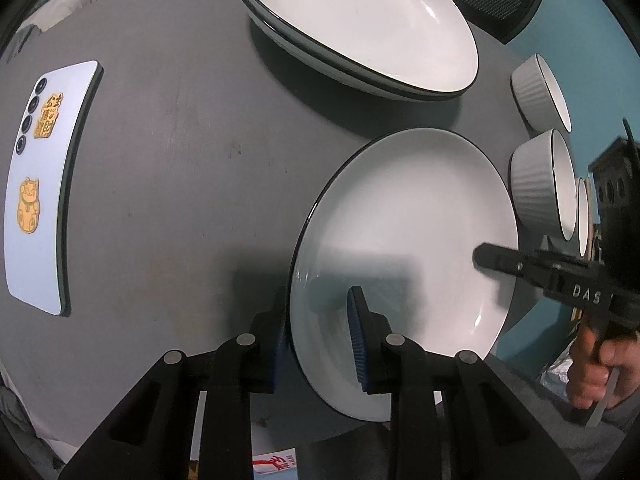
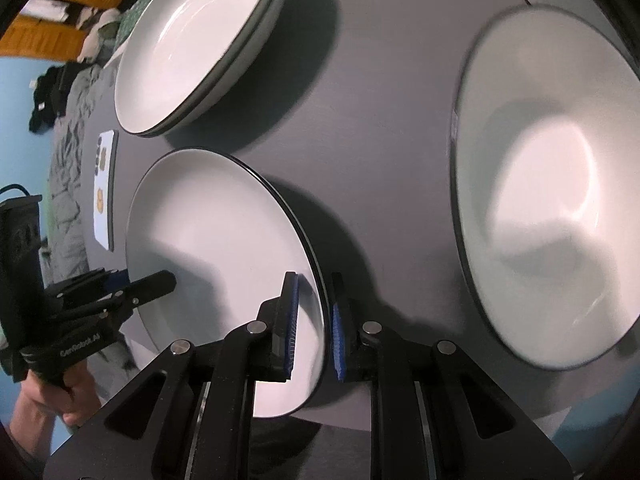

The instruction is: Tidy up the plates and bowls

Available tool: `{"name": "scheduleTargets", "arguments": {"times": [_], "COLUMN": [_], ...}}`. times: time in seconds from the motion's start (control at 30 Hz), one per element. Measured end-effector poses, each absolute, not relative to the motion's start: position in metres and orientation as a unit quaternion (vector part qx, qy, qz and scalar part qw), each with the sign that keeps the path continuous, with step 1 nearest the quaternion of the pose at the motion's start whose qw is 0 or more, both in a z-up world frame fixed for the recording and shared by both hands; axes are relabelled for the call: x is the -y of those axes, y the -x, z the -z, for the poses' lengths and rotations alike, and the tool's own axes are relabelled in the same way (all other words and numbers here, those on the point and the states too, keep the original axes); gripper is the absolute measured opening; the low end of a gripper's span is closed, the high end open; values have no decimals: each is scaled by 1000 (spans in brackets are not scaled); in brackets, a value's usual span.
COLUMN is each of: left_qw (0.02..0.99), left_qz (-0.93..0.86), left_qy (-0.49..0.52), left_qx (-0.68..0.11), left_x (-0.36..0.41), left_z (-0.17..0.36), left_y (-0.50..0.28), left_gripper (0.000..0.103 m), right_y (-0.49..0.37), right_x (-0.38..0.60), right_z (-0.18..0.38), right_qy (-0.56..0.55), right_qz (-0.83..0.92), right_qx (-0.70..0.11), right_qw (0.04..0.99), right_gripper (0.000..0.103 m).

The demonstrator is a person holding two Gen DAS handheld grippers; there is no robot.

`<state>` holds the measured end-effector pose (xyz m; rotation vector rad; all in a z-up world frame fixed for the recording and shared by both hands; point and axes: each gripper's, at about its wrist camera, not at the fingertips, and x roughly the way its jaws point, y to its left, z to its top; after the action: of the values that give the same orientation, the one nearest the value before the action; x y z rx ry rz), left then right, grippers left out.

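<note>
My left hand-held gripper (image 1: 320, 344) and right hand-held gripper (image 2: 314, 328) both clench the plate's (image 1: 404, 240) opposite rims on the desk (image 1: 180, 160). Next, I judge, comes a level lift onto the plate stack (image 1: 360, 20).

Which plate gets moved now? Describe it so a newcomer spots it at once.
On the round grey table, find the stack of plates at the far side. Nearer lies a single plate: unstacked, with the left gripper and right gripper straddling opposite edges.
</note>
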<state>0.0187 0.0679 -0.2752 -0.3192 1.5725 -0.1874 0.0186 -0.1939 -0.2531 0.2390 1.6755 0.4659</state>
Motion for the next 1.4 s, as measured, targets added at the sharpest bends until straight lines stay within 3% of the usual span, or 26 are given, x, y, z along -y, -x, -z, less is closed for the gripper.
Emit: {"name": "scheduleTargets", "arguments": {"times": [0.2, 0.87, 1.4], "left_qw": [692, 706, 735], "left_qz": [77, 63, 47], "left_qy": [142, 140, 130], "left_qx": [-703, -692, -664], "left_x": [-69, -71, -92], "left_z": [275, 233, 199], "left_y": [-15, -19, -98], "left_gripper": [21, 22, 23], "right_y": [-16, -22, -96], "right_x": [198, 176, 149], "right_z": [250, 217, 197], "right_qy": [-107, -89, -91], "right_qz": [-202, -215, -228], "right_qx": [-726, -727, -711], "right_qw": [648, 646, 659], "right_gripper": [16, 14, 14]}}
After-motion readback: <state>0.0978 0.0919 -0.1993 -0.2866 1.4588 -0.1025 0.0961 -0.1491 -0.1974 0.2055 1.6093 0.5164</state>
